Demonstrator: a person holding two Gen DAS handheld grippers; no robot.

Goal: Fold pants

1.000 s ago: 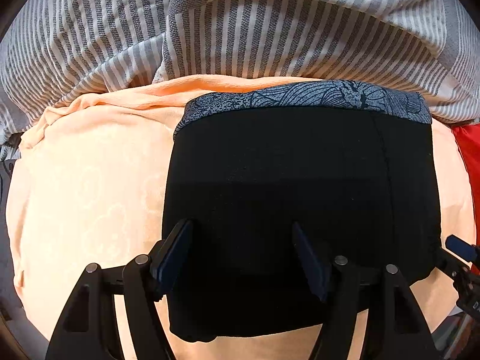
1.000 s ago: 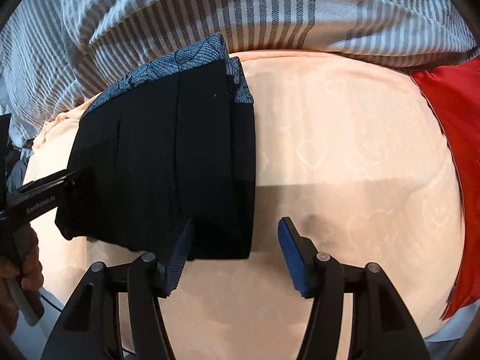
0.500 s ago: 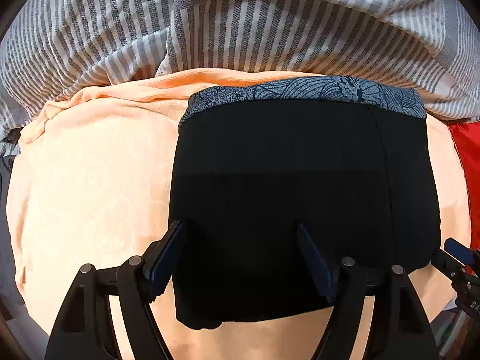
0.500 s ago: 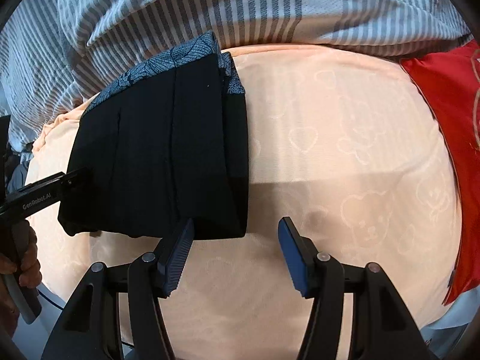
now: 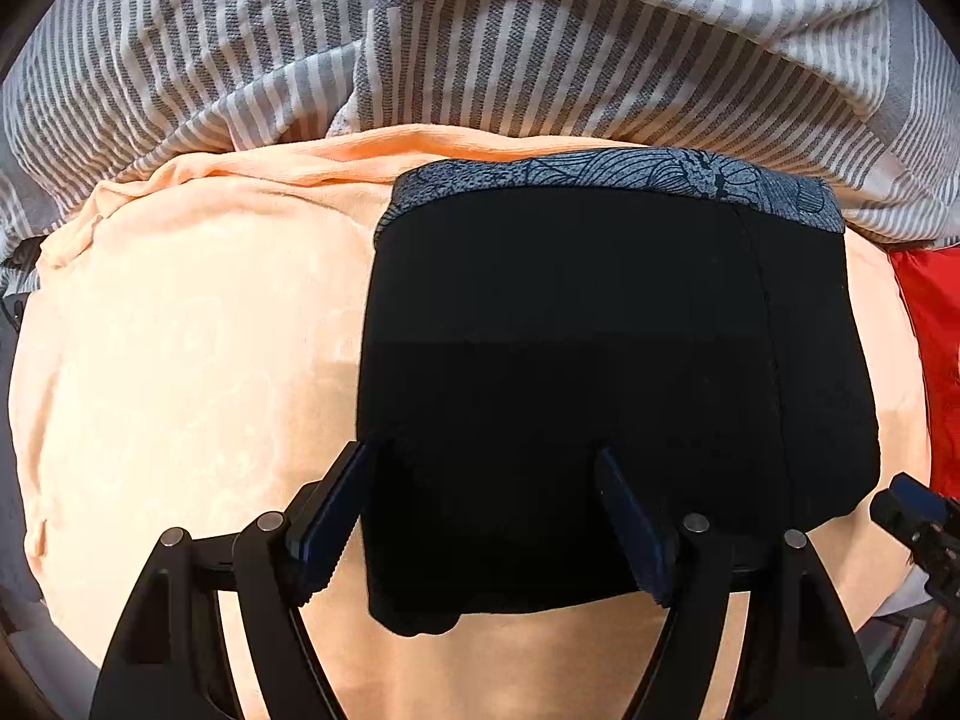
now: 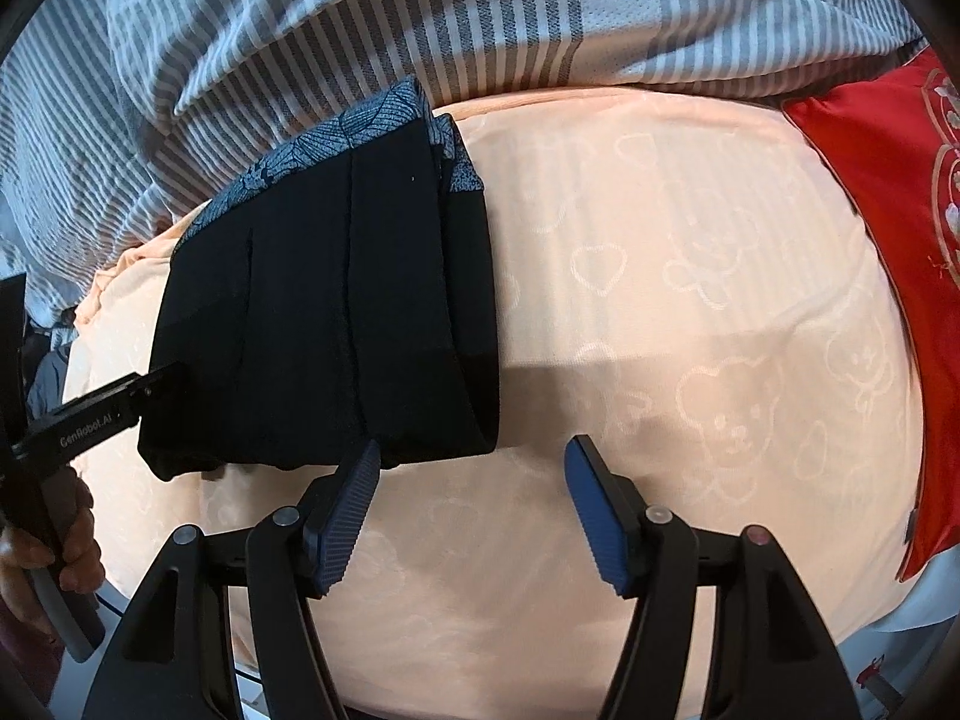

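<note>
The black pants lie folded into a compact rectangle on a peach blanket, with a grey patterned waistband at the far edge. My left gripper is open and empty, held over the near edge of the fold. In the right wrist view the folded pants lie left of centre. My right gripper is open and empty over the peach blanket, just near the pants' right front corner. The left gripper's finger shows at the pants' left edge.
A grey and white striped quilt is bunched behind the pants. A red cloth lies at the right edge of the blanket. The right gripper's tip shows at the right in the left wrist view.
Both grippers have drawn back a little from the folded pants, staying open. The pants have not moved.
</note>
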